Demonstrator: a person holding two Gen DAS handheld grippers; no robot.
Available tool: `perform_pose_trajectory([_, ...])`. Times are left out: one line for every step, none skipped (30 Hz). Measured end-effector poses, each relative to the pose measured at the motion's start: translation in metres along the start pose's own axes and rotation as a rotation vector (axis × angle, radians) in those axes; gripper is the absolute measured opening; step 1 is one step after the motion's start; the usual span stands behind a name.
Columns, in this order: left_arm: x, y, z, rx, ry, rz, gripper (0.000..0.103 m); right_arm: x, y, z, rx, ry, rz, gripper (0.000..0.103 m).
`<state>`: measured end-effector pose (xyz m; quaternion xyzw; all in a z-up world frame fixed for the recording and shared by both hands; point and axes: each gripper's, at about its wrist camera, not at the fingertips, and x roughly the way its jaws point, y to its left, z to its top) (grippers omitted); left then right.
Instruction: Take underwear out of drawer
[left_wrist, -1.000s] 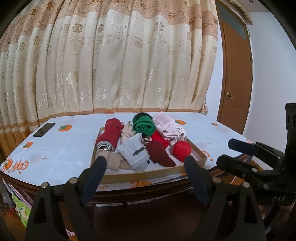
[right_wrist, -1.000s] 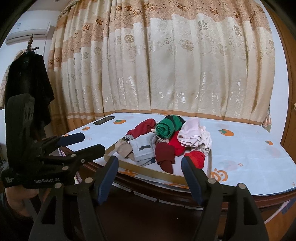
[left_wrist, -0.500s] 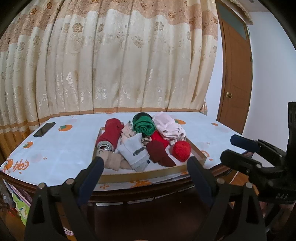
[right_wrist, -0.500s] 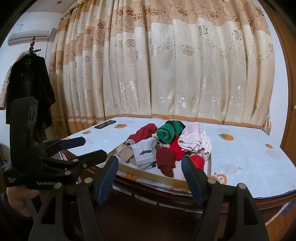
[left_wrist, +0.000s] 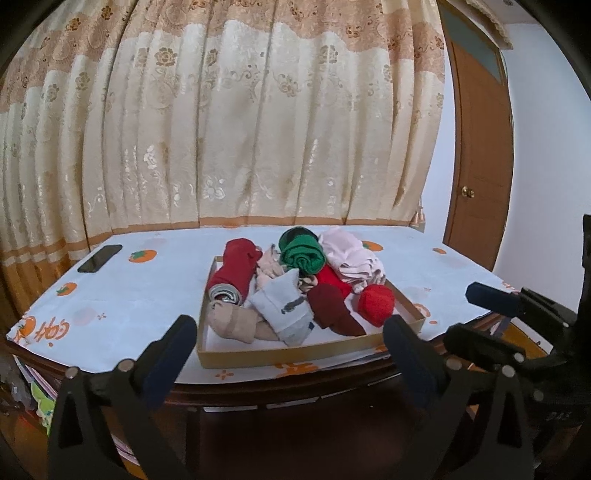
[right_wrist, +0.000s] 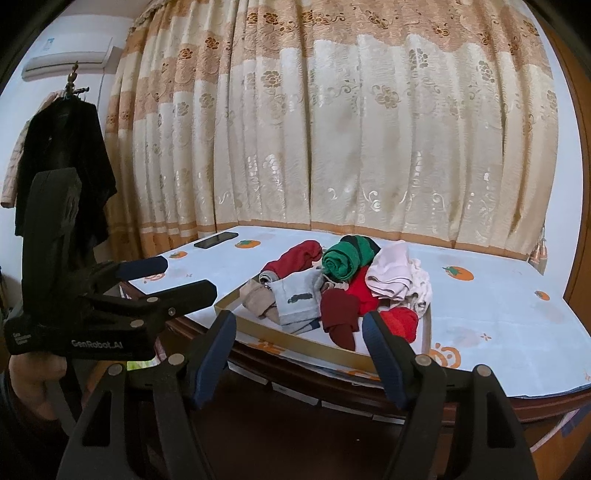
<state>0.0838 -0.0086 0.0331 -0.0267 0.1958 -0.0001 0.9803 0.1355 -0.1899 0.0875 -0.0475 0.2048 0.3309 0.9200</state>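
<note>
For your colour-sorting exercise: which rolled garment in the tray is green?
The green roll at the back of the tray, between the dark red roll and the pale pink bundle. It is the only green piece.

shallow tan drawer (left_wrist: 295, 356) on table, heaped with rolled underwear (left_wrist: 302, 254): red, green, pink, grey, beige.
</note>
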Motion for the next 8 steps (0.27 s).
perform_pose_trajectory([-0.0003,0.0002,-0.0001,0.002,-0.002,0.004,0.102,0.0,0.0009,-0.0001,-0.001,-0.001,0.0,0.073])
perform_pose_trajectory([-0.0003,0.0009,-0.0001,0.003,-0.005,0.004,0.102,-0.0001,0.001,0.0001,-0.002,-0.002,0.001,0.073])
perform_pose_trajectory([-0.001,0.0005,-0.0003,0.007,-0.009,0.005,0.102,0.0,0.0008,0.0005,-0.002,-0.002,0.0,0.073])
perform_pose_trajectory([-0.0014,0.0003,-0.0003,0.011,-0.012,0.006,0.102,0.0002,0.0009,0.0004,-0.002,-0.002,0.0,0.073])
perform_pose_trajectory([-0.0017,-0.0003,-0.0003,0.015,-0.013,0.001,0.102,0.0002,0.0008,0.0004,-0.002,-0.001,0.0,0.073])
perform_pose_trajectory([-0.002,-0.0013,-0.0003,0.018,-0.014,-0.005,0.102,0.0002,0.0007,0.0004,-0.001,-0.001,0.0,0.073])
perform_pose_trajectory([-0.0025,-0.002,-0.0004,0.02,-0.018,-0.004,0.102,0.0002,0.0004,0.0004,-0.001,0.0,0.0,0.073])
perform_pose_trajectory([-0.0032,-0.0031,-0.0004,0.024,-0.022,-0.005,0.102,0.0003,0.0003,0.0004,-0.001,0.0,0.001,0.073])
